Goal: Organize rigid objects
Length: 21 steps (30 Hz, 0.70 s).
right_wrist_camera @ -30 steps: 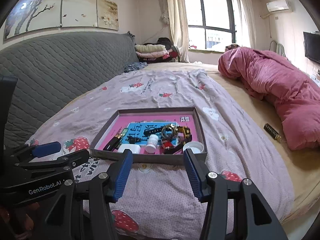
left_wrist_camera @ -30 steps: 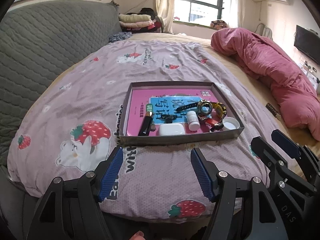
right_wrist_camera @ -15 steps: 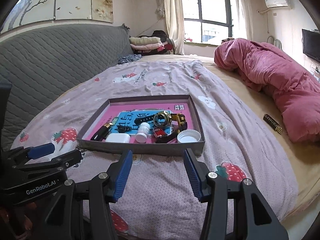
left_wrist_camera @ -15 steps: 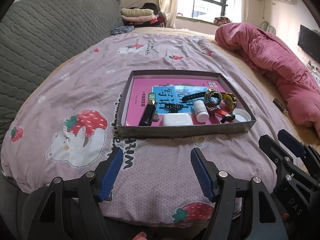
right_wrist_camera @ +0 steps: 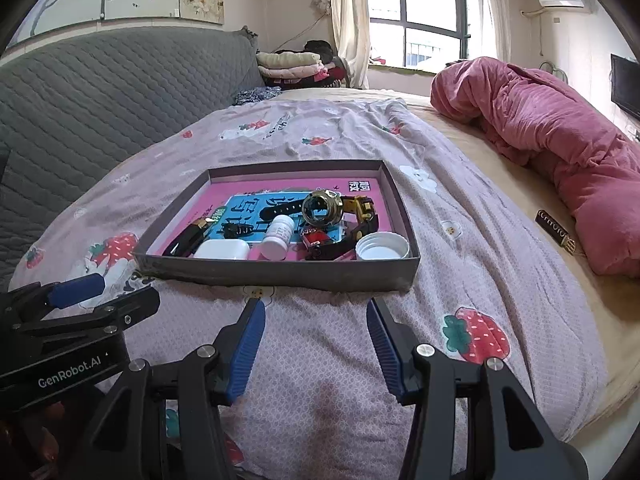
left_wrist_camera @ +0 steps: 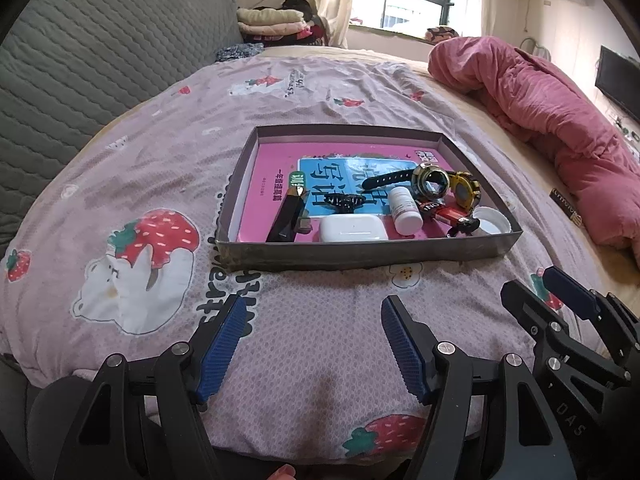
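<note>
A shallow grey box (left_wrist_camera: pixel 360 254) (right_wrist_camera: pixel 280 274) lies on the bed with a pink book as its floor. In it are a white earbud case (left_wrist_camera: pixel 354 229) (right_wrist_camera: pixel 221 249), a white pill bottle (left_wrist_camera: pixel 405 210) (right_wrist_camera: pixel 278 237), a black lipstick tube (left_wrist_camera: pixel 288 216) (right_wrist_camera: pixel 185 240), a black hair clip (left_wrist_camera: pixel 342 202), a gold-rimmed watch (left_wrist_camera: pixel 430 182) (right_wrist_camera: pixel 321 207), a red lighter (left_wrist_camera: pixel 452 213) and a white lid (left_wrist_camera: pixel 491 221) (right_wrist_camera: pixel 382 245). My left gripper (left_wrist_camera: pixel 312 308) and right gripper (right_wrist_camera: pixel 316 312) are both open and empty, just short of the box's near wall.
The bed has a lilac strawberry-print sheet (left_wrist_camera: pixel 160 184). A pink quilt (left_wrist_camera: pixel 560 120) (right_wrist_camera: pixel 560 140) lies along the right. A small dark object (left_wrist_camera: pixel 566 206) (right_wrist_camera: pixel 554 230) rests by the quilt. A grey padded headboard (left_wrist_camera: pixel 80 60) stands on the left.
Both grippers have moved forward toward the box, which now looks nearer and larger. Both stay open. Nothing in the box has moved.
</note>
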Available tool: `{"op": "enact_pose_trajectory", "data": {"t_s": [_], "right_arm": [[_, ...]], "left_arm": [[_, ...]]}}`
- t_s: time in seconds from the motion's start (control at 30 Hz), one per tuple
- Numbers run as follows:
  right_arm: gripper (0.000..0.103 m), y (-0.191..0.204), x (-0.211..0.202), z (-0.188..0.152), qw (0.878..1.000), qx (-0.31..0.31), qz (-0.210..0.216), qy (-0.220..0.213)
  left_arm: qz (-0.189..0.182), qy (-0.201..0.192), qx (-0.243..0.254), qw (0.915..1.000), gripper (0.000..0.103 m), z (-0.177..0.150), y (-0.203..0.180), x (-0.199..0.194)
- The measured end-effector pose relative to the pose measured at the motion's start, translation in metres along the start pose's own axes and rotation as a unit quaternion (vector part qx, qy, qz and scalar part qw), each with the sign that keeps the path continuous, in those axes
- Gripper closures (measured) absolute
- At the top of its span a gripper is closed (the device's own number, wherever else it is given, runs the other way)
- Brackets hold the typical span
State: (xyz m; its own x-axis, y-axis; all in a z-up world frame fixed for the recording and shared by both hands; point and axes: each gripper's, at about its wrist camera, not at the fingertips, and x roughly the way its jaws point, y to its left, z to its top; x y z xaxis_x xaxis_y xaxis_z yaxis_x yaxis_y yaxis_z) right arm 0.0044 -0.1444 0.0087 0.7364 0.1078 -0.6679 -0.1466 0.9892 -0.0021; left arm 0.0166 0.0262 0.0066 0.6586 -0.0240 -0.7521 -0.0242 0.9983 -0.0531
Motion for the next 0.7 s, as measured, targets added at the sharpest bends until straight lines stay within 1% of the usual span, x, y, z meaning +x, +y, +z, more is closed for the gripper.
{"op": "enact_pose_trajectory", "data": {"t_s": [0.17,0.27,0.53,0.7], "right_arm": [[0.051,0.000,0.004,-0.002,1.000,-0.001,0.001,0.001],[0.051,0.000,0.005,-0.002,1.000,0.002,0.001,0.001],[0.051,-0.003,0.016,-0.005,1.000,0.011,0.001,0.018],[0.051,-0.002,0.017,-0.004,1.000,0.005,0.003,0.014]], "left_arm": [[0.002,-0.001,0.006,1.0000,0.032,-0.001,-0.001,0.006],[0.002,0.005,0.004,1.0000,0.031,-0.002,0.000,0.010],[0.006,0.012,0.003,0.9999,0.031,-0.004,0.003,0.018],[0.004,0.014,0.002,0.9999,0.032,-0.005,0.005,0.022]]}}
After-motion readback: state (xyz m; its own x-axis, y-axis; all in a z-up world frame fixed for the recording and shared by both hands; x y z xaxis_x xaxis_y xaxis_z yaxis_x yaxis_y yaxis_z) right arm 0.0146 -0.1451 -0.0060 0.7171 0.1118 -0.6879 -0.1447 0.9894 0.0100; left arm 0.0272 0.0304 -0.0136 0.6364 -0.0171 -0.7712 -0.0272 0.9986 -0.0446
